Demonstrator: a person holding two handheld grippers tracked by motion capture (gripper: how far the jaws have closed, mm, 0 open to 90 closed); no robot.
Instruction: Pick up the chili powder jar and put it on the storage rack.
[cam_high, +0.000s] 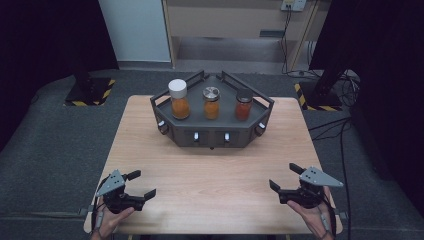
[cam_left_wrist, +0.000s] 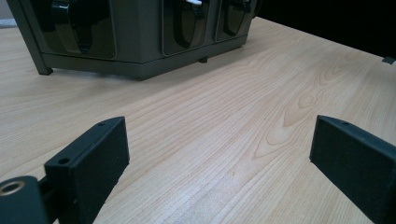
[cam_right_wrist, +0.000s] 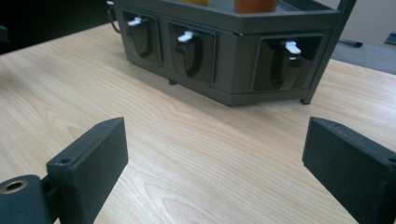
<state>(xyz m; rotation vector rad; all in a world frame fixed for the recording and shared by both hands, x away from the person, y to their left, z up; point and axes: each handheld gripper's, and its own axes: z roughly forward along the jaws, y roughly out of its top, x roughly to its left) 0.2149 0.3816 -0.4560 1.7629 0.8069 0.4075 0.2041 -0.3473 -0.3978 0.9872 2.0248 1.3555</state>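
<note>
Three jars standing in a row on the rack (cam_high: 170, 131), at the far middle of the bench (cam_high: 210, 170): white-lid jar (cam_high: 179, 99) at left, metal-lid jar (cam_high: 211, 102) in the middle, dark-lid jar (cam_high: 243, 104) at right. Sitting upright, apart from one another, behind a low rail. Holding orange to red contents, likely spice or sauce.

Resting low near the front edge, well apart from the rack: left gripper (cam_high: 141, 185) at the left corner, right gripper (cam_high: 283, 179) at the right corner. Fingers on both spreading wide, gripping nothing. Facing bare wood and the rack's front panels in both gripper views, with small white levers (cam_right_wrist: 186, 36) showing in the recesses.

Judging the work as not yet begun; jars being the nearest things to reach for.

Risks from here:
- Approaching too low, likely catching the rail or the upright posts with an open finger and shoving the whole rack along the bench.
- Closing on a lid rather than the glass body, risking a slip or a tipped jar.
- Reaching for the middle jar with fingers this wide, possibly nudging a neighbour off balance.
- Bringing both grippers in at once, risking a clash over the narrow rack.
- Trailing cables possibly snagging on the bench edge during a long reach.

Jar weight and lid tightness not being readable from these views.
</note>
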